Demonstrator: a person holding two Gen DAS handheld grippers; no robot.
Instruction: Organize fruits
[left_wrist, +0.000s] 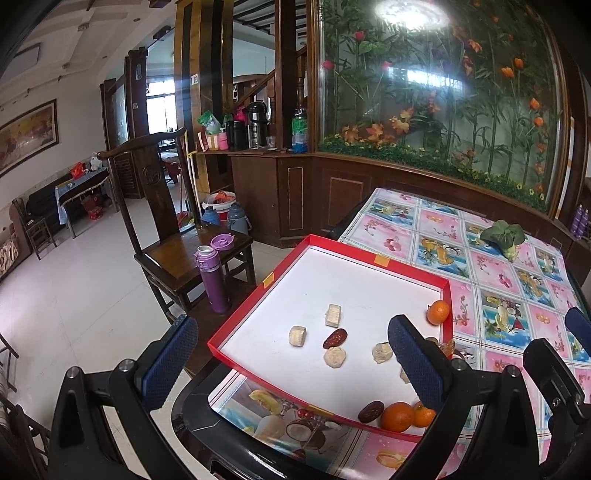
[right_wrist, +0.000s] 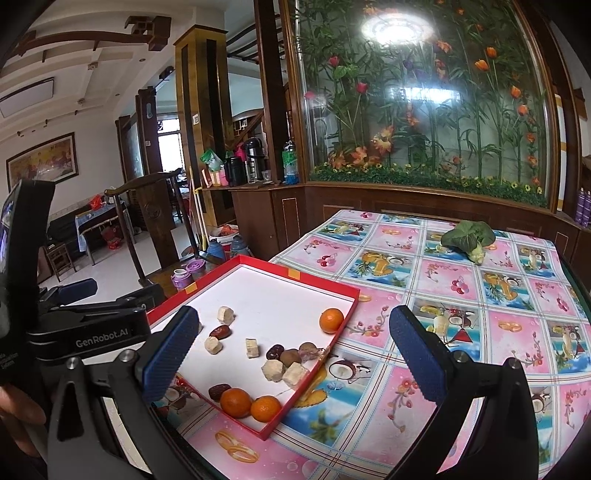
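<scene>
Fruits sit mixed in red tray (right_wrist: 352, 295): oranges (right_wrist: 236, 402), dates (right_wrist: 220, 331), pale chunks (right_wrist: 225, 315) scattered, unsorted. Leafy green (right_wrist: 467, 236) lies well apart on table (right_wrist: 480, 332). Stage unclear. Left gripper (left_wrist: 295, 360) and right gripper (right_wrist: 295, 354) both wide, holding nothing.

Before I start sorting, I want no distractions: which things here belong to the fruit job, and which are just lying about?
Job: red tray; oranges; dates; pale chunks.
Lying about: leafy greens; purple flask; wooden chair.
</scene>
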